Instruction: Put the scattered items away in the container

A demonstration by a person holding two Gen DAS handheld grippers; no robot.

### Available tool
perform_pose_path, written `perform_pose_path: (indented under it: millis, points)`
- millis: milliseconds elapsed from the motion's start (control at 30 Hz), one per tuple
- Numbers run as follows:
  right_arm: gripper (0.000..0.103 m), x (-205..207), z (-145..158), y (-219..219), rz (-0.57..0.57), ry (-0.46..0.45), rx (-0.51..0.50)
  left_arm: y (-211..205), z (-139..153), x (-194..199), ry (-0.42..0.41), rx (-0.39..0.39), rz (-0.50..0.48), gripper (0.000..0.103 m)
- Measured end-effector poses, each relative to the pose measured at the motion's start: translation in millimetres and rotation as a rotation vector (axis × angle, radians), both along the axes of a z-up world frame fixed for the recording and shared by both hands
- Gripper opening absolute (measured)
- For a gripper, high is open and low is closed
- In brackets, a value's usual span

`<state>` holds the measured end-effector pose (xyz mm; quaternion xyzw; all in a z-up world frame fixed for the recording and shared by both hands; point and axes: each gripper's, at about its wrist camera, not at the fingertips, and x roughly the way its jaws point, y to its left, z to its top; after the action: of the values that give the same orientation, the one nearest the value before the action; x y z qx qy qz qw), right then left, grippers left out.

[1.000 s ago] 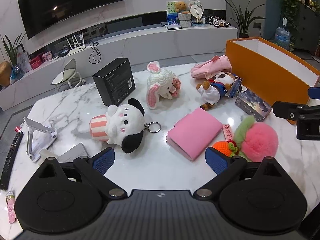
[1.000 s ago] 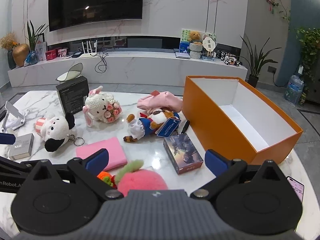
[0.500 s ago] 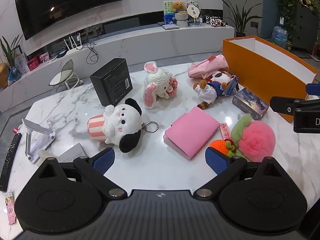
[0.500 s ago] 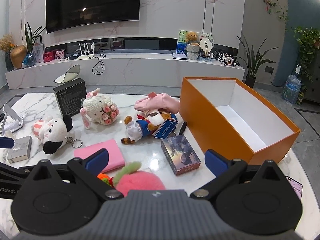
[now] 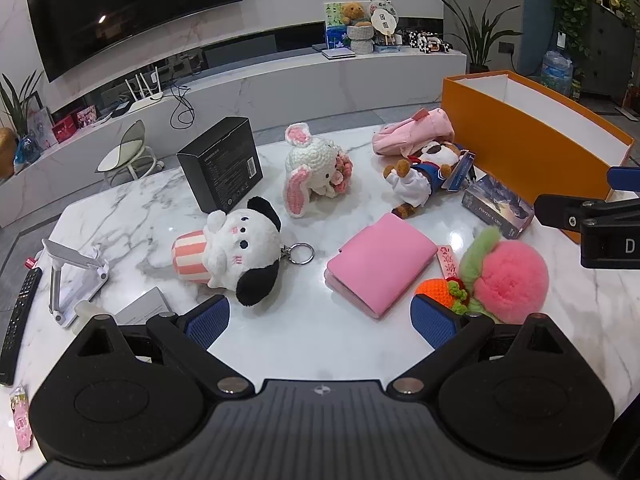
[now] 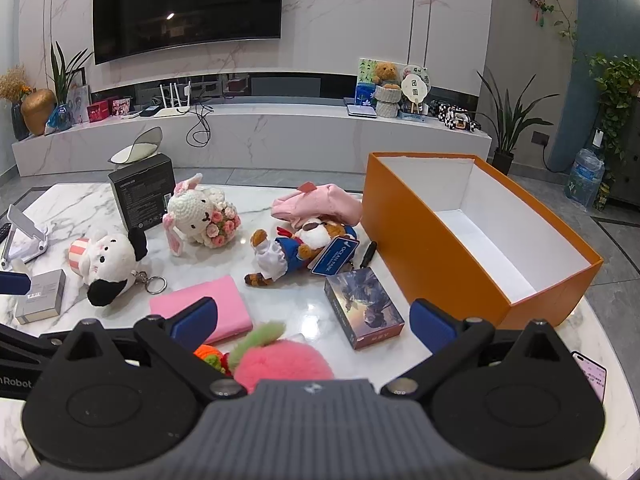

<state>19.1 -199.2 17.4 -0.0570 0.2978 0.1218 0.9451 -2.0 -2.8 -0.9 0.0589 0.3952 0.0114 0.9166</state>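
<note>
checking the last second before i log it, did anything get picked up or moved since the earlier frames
Nothing was picked up or let go. Only the views drifted slightly: both hand-held grippers, left and right, stay open and empty above the marble table. The plush toys, pink wallet, card box and the empty orange box lie where they were.

The phone (image 6: 591, 374) is half hidden behind the right gripper's body.
</note>
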Motion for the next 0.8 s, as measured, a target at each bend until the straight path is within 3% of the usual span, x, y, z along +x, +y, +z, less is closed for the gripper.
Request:
perform_pose_path:
  millis: [800]
  points:
    - [0.103,-0.6,-3.8,4.6,0.003,0.001,-0.006,-0.2,0.5,-0.9,-0.003,0.003,-0.003,0.103]
